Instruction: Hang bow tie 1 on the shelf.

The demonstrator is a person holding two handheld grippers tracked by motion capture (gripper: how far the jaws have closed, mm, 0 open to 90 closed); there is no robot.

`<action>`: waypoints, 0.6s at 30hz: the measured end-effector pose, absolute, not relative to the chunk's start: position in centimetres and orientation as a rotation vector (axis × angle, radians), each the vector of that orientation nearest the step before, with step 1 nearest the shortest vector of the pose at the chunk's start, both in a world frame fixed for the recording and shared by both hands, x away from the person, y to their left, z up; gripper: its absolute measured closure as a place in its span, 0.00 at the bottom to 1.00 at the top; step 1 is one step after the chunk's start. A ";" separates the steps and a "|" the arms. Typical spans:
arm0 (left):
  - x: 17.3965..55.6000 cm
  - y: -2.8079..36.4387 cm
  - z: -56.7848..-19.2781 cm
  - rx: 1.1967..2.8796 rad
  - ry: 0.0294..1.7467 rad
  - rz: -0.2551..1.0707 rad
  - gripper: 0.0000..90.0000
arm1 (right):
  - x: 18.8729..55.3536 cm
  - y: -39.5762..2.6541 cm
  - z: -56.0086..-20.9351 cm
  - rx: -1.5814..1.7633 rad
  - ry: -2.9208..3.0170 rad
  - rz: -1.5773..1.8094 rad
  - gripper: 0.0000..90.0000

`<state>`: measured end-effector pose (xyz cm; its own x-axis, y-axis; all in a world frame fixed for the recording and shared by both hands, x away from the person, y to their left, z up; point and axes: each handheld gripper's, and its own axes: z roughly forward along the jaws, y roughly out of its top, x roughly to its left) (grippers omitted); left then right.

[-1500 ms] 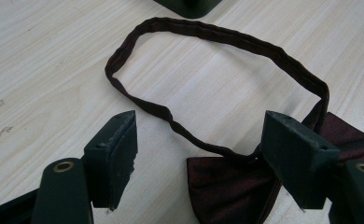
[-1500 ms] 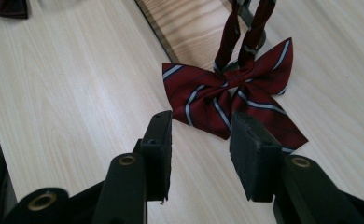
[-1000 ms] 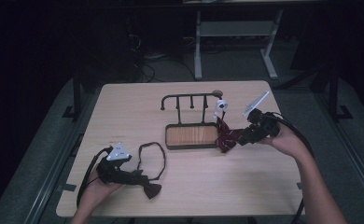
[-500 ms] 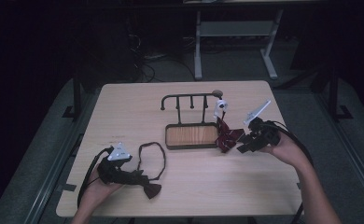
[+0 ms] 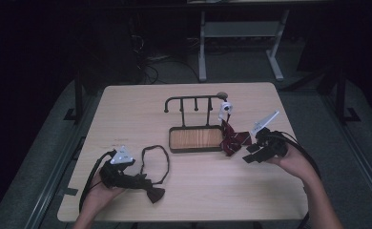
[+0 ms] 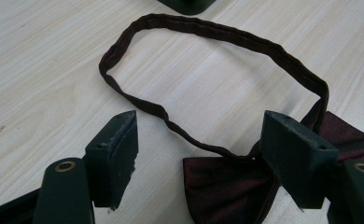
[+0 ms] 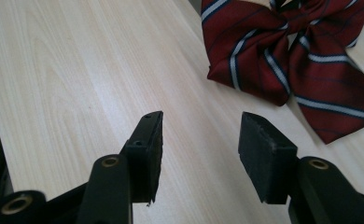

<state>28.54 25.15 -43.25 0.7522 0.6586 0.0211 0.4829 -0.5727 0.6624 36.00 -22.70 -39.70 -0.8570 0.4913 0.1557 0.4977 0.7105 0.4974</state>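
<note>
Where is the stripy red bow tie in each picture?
High view: the striped red bow tie lies on the table just right of the wooden-bottomed rack tray, ahead of the right gripper.
Left gripper view: not in it; the plain dark maroon bow tie with its loop strap lies there.
Right gripper view: top right, beyond the open jaws.
Shared landmark: the pale wooden table.

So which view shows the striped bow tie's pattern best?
The right gripper view: the striped bow tie lies close ahead of the open jaws, its white stripes sharp. The high view shows it small and dark beside the wooden tray.
</note>
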 end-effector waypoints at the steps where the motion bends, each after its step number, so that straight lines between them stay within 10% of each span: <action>1: 28.5 25.1 -43.2 2.295 0.852 0.350 0.32 | 35.9 -22.8 -39.8 -0.839 -2.891 -0.850 0.55; 18: 28.9 24.9 -43.1 2.323 0.838 0.343 0.36 | 33.9 -22.9 -41.0 -0.867 -2.915 -0.853 0.50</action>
<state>28.94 24.88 -43.07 0.7633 0.6455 0.0273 0.4796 -0.5944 0.6455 33.89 -22.95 -41.04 -0.8491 0.5114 0.1324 0.5021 0.7033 0.5033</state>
